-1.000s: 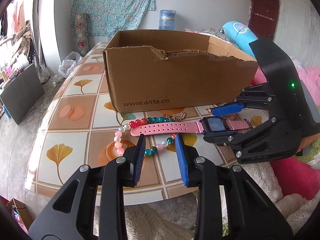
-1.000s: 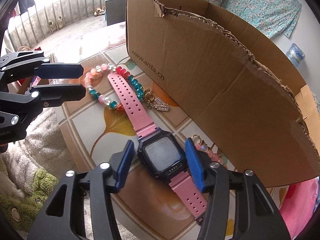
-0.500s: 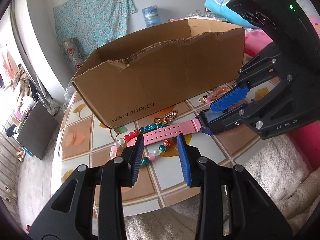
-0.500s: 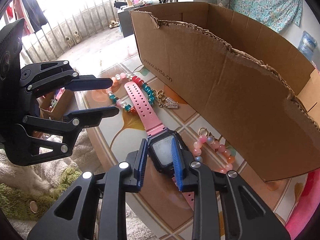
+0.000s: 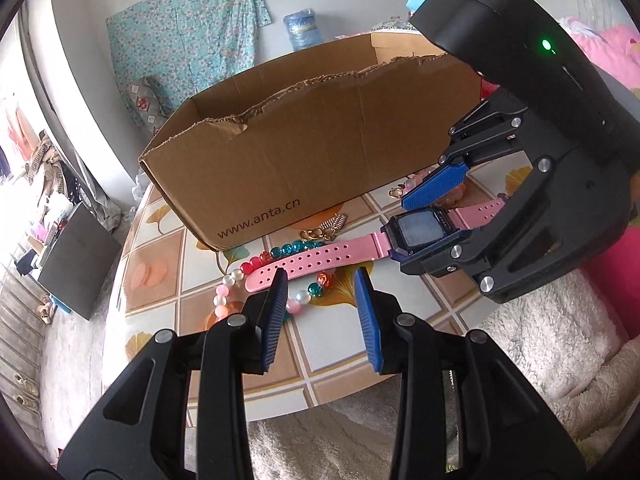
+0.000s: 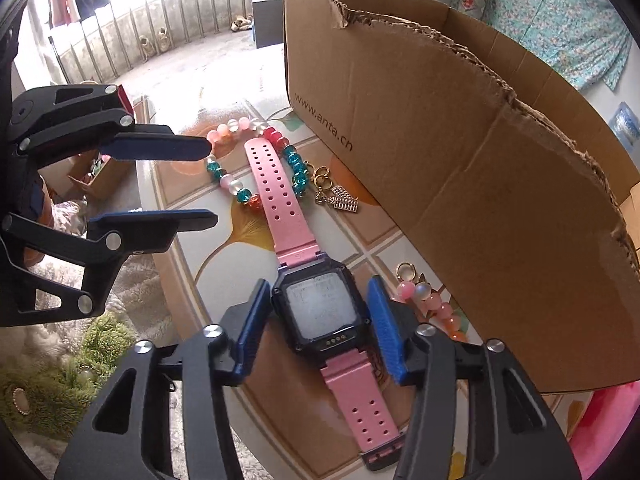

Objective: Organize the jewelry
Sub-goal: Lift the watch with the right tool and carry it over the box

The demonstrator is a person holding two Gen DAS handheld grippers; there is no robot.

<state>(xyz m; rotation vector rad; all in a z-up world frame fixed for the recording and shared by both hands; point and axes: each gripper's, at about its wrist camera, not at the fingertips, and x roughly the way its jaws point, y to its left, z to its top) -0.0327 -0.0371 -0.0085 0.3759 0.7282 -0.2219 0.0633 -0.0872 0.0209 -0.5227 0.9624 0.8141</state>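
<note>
Right gripper point(image 6: 316, 328) jaws opening astride pink-strapped black square digital watch point(image 6: 320, 312), pads clear; left gripper point(image 5: 322, 312) hung part-open, empty, over multicoloured glass-bead bracelet point(image 5: 256, 268).

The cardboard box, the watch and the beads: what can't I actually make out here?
- Cardboard box: its inside is hidden by its front wall in both views.
- Pink watch: screen digits too faint to read in the right wrist view.
- Pink bead string: partly hidden behind a fingertip of the opening right gripper.

floral cloth point(image 5: 188, 36), water jug point(image 5: 303, 29), dark cabinet point(image 5: 76, 262)
</note>
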